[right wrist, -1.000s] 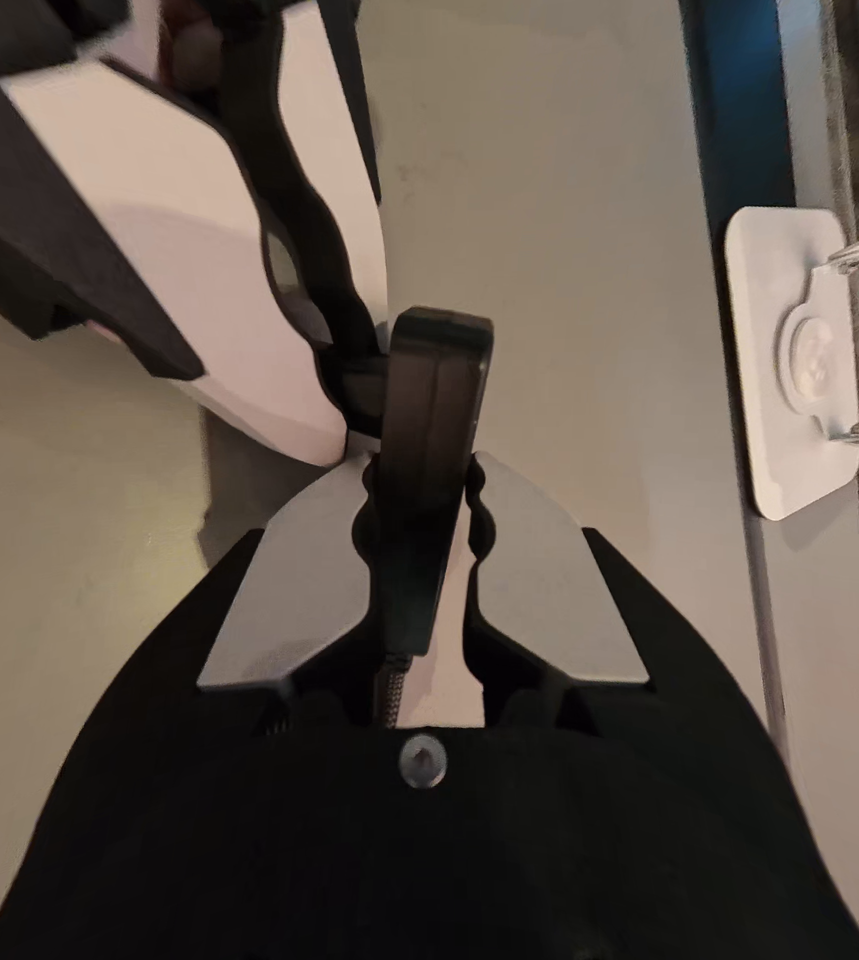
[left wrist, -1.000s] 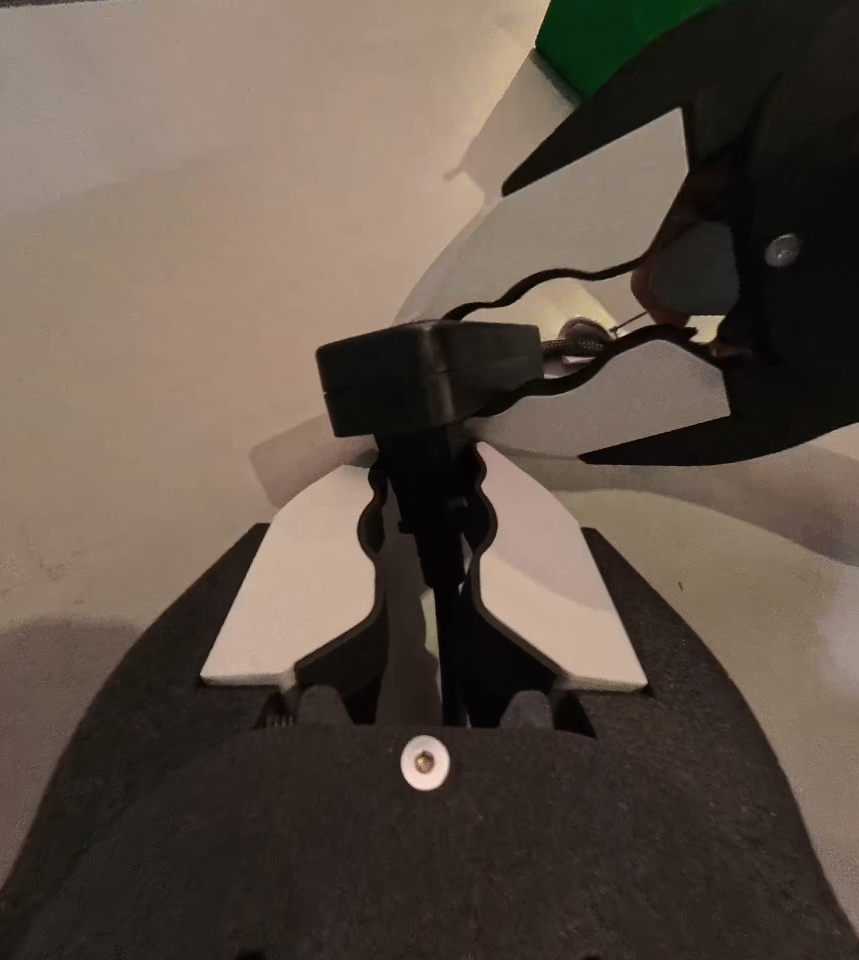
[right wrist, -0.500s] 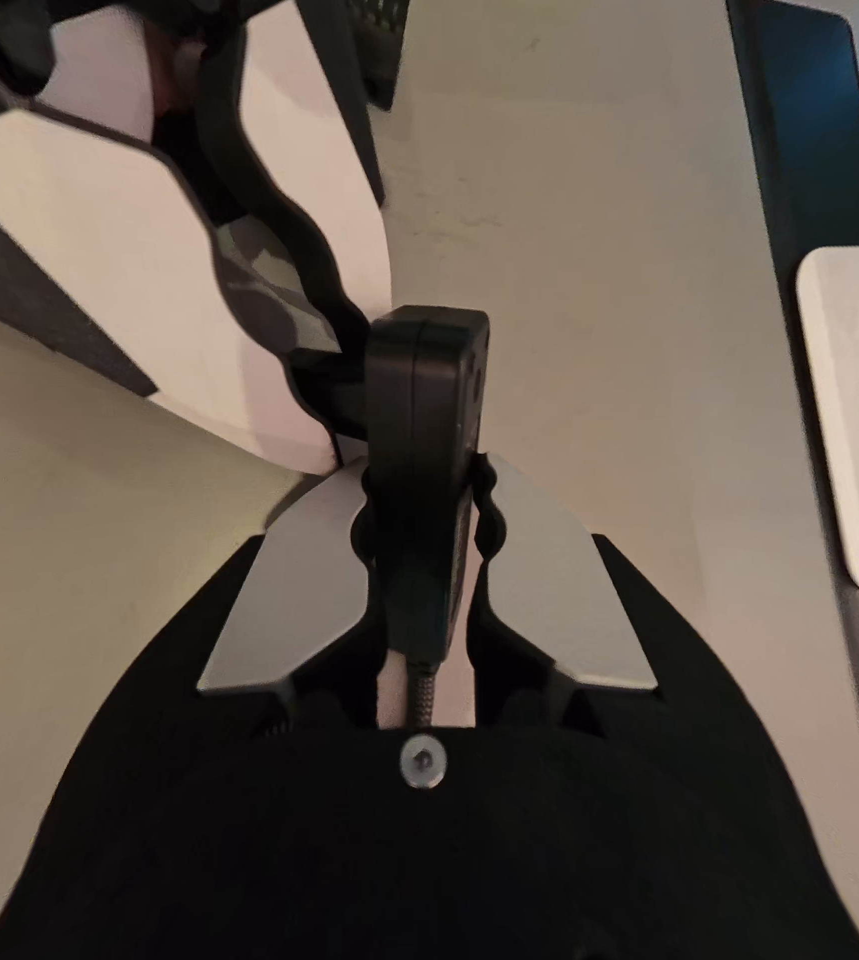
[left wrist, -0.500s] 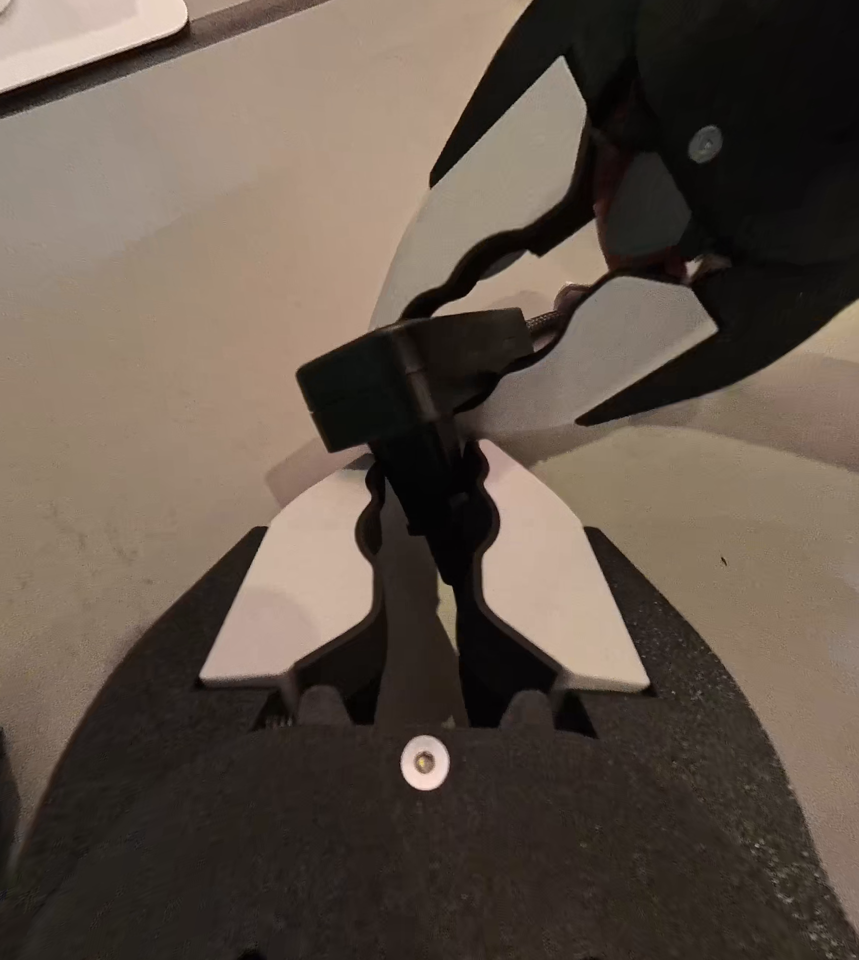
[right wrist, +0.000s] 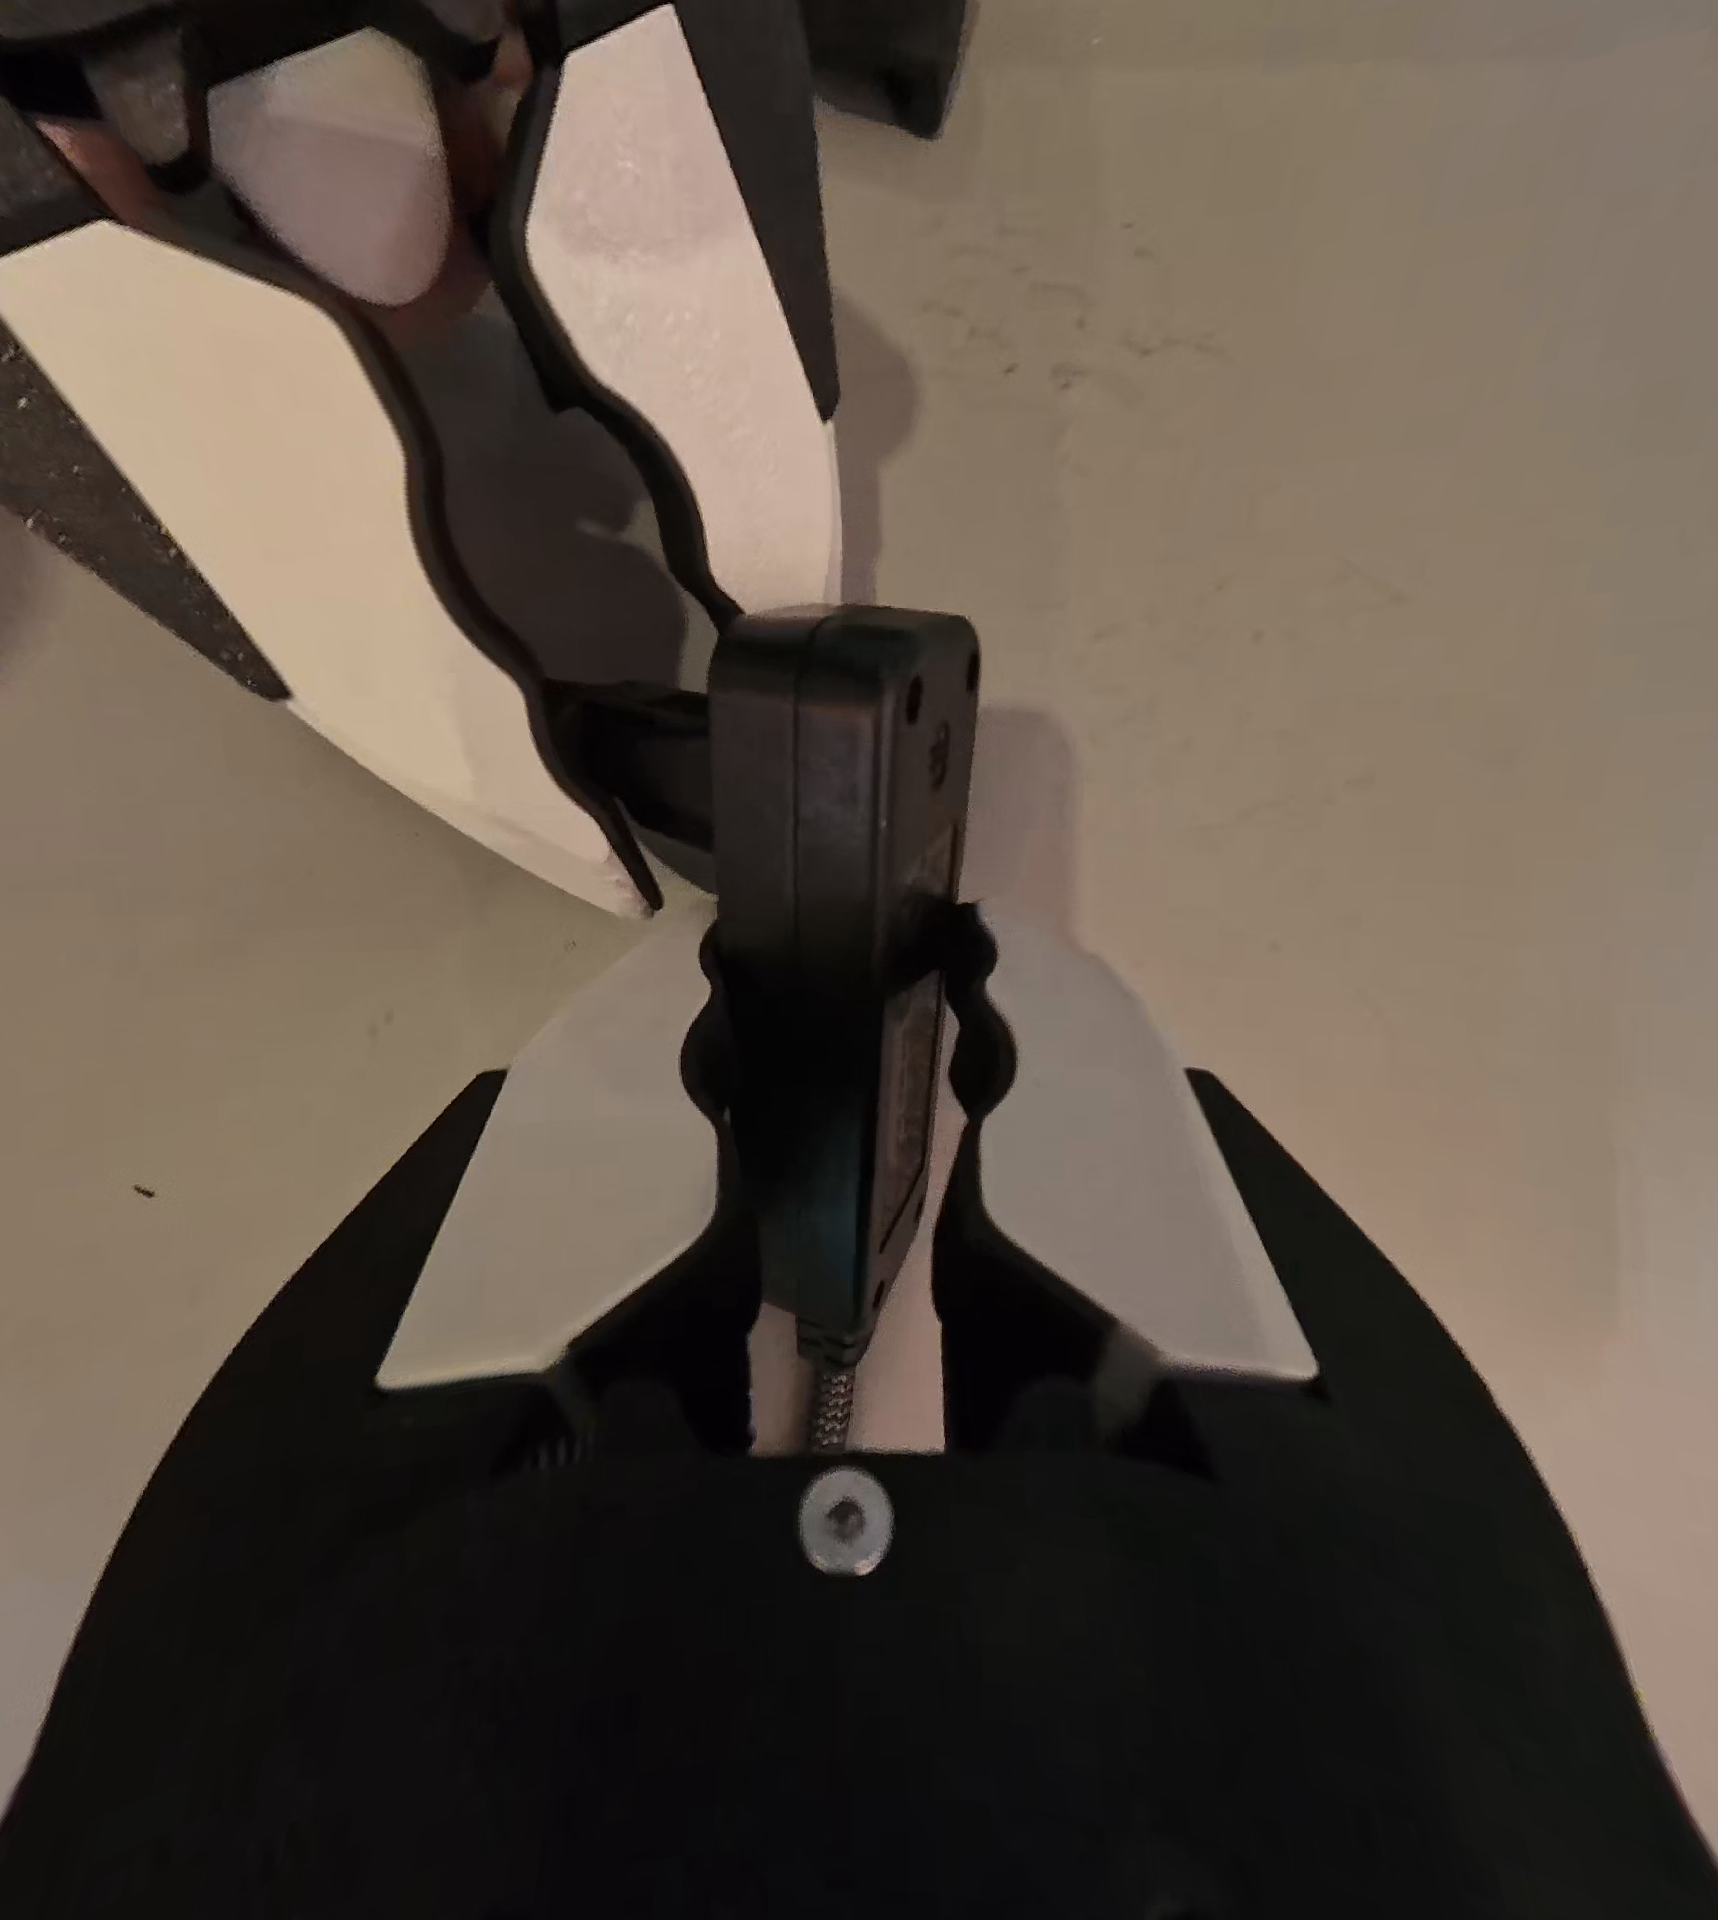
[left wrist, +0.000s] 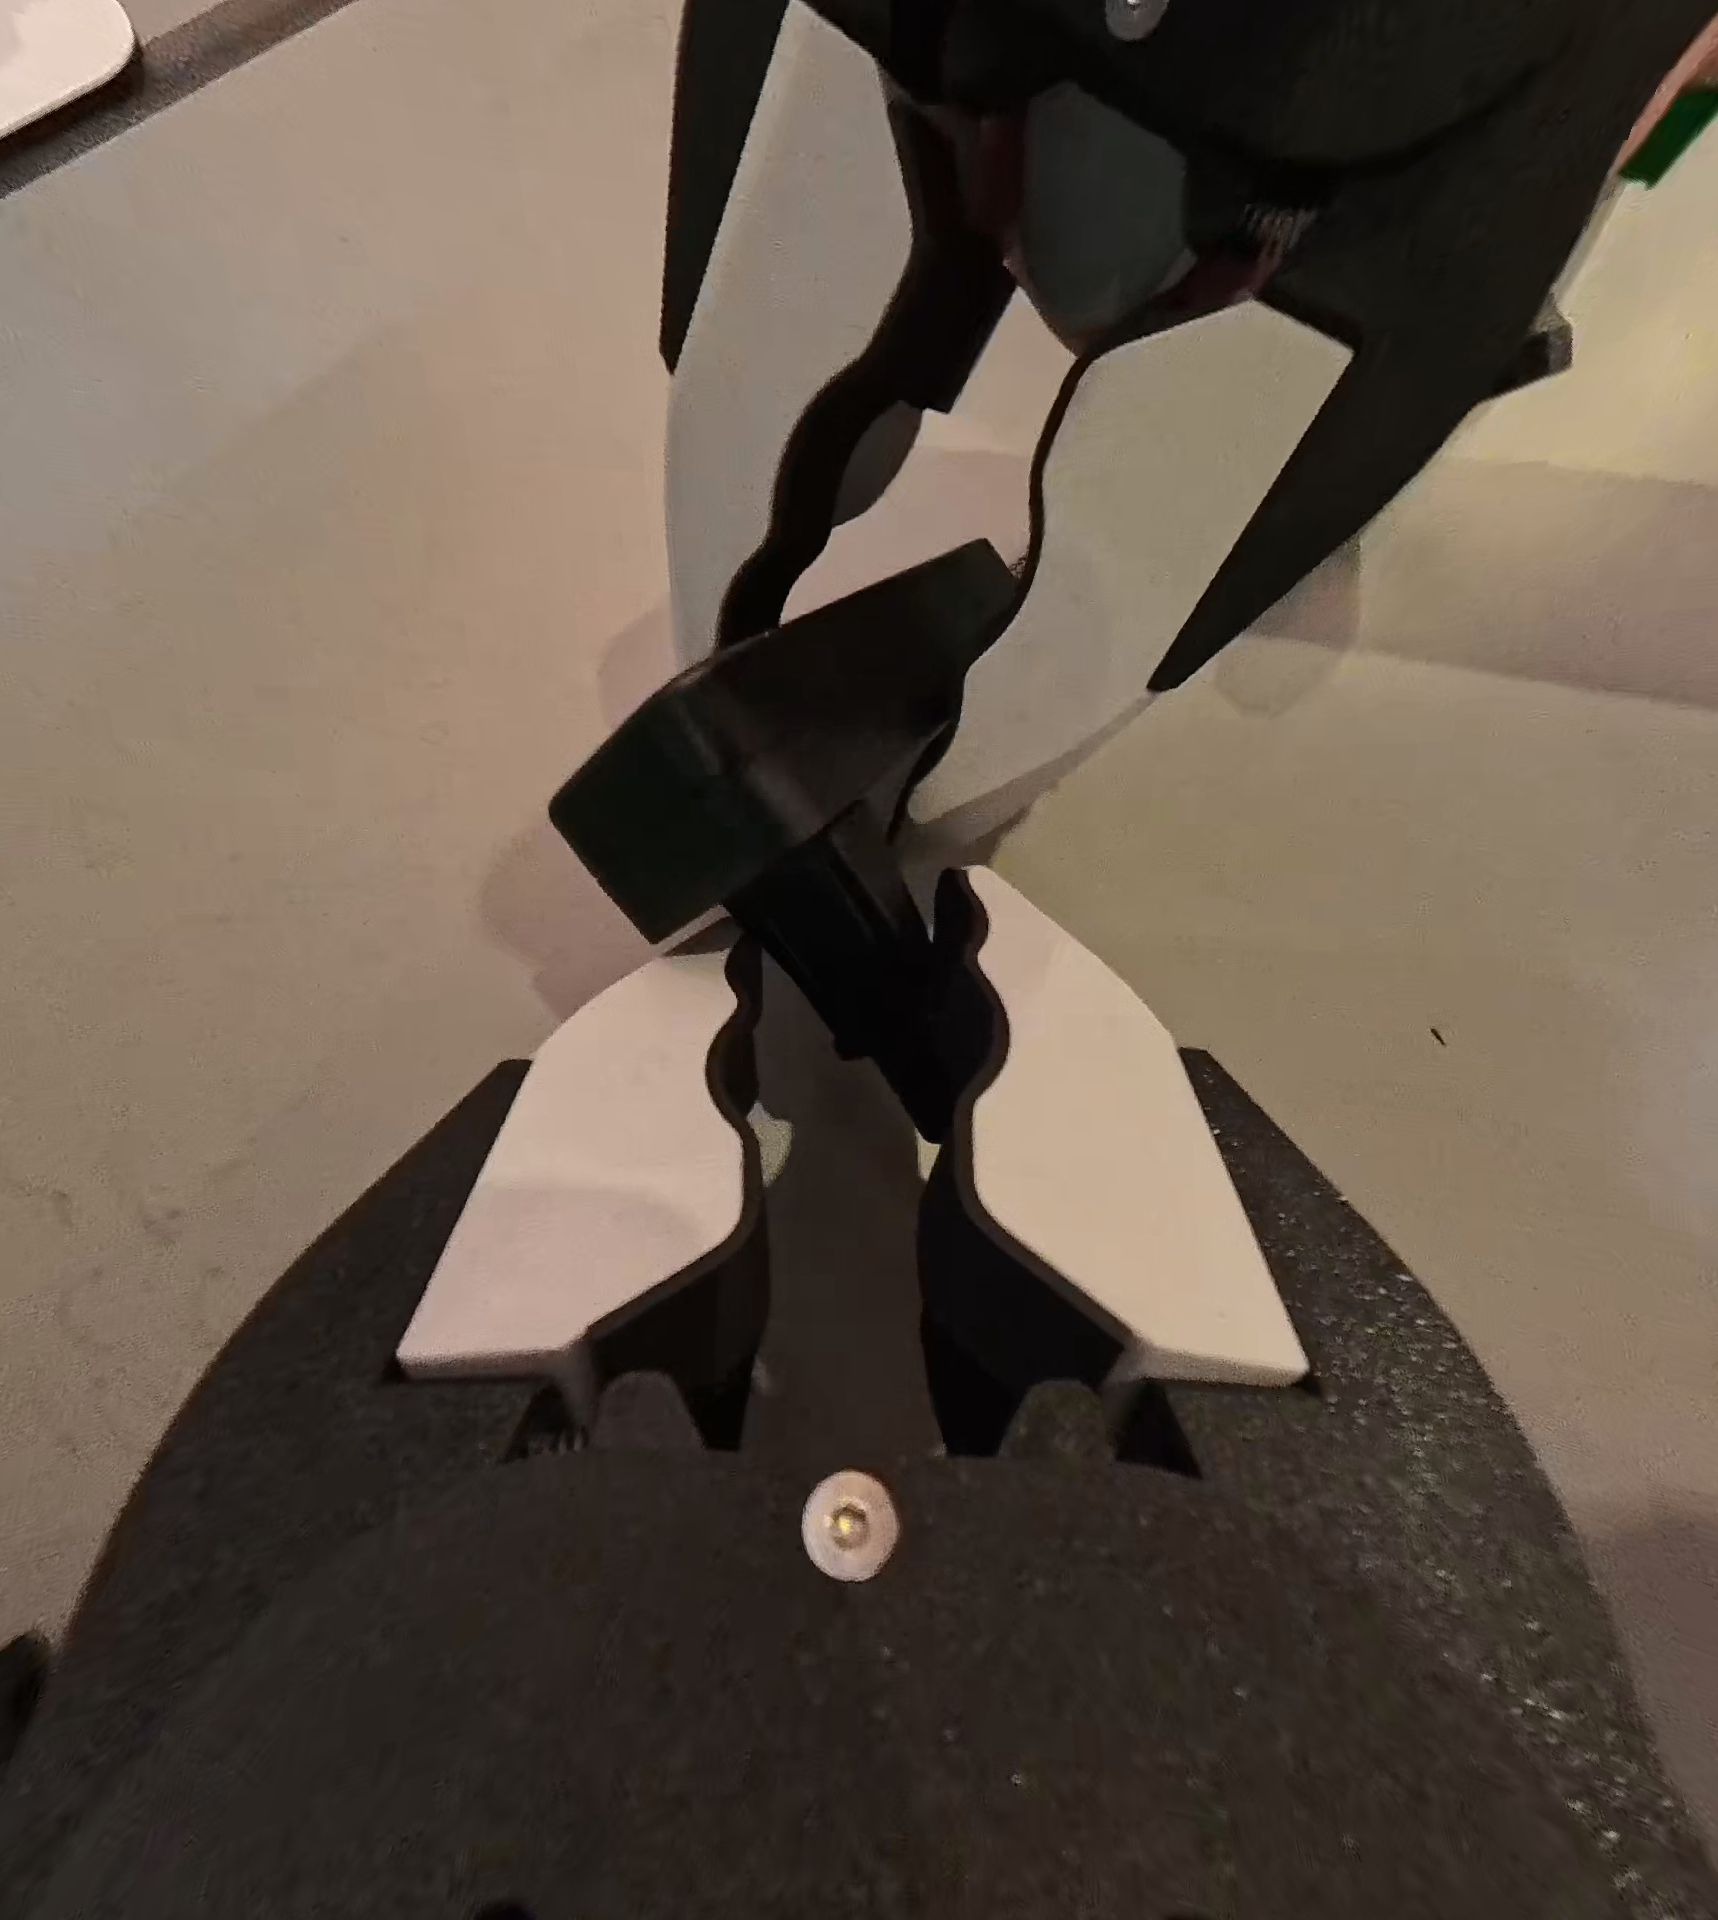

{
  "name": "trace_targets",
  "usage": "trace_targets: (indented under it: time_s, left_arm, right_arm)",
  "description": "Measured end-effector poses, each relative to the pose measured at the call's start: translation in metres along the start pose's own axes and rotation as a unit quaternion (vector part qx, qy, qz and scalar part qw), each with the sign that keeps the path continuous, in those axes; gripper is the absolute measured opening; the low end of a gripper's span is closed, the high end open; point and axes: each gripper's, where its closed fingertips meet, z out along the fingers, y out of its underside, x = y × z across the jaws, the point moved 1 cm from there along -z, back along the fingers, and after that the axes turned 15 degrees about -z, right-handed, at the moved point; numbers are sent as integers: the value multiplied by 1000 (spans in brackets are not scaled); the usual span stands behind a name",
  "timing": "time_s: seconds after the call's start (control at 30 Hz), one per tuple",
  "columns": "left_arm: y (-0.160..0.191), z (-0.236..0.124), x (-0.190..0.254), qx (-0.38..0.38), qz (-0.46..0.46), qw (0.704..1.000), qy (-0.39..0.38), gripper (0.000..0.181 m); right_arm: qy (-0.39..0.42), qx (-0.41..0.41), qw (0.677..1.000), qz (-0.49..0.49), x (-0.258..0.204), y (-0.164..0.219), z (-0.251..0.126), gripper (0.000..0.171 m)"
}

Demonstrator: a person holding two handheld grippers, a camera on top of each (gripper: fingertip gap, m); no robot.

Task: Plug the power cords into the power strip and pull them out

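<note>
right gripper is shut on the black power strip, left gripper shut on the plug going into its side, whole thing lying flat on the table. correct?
Not quite. The power strip is not lying flat on the table: the right wrist view shows it lifted, standing on edge in the right gripper. The rest holds: the left gripper is shut on the plug at its side.
</note>
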Motion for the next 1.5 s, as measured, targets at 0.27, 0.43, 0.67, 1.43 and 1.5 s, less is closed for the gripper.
trace_targets:
  time_s: [0.27,0.43,0.67,1.43,1.5]
  left_arm:
    - [-14,-6,-4,67,-44,997,24,30]
    - [-13,-1,-2,57,-177,974,129,28]
    - [8,5,4,-10,-122,986,113,41]
    - [13,10,-3,-24,-151,984,93,24]
    - [13,12,3,-27,-137,986,96,24]
  right_arm:
    - [148,49,988,-2,12,-10,-9,37]
    - [255,75,964,19,18,-4,-11,29]
    - [300,107,948,-3,16,-5,-7,29]
    - [295,31,955,8,23,10,5,31]
    - [282,2,959,4,23,15,13,34]
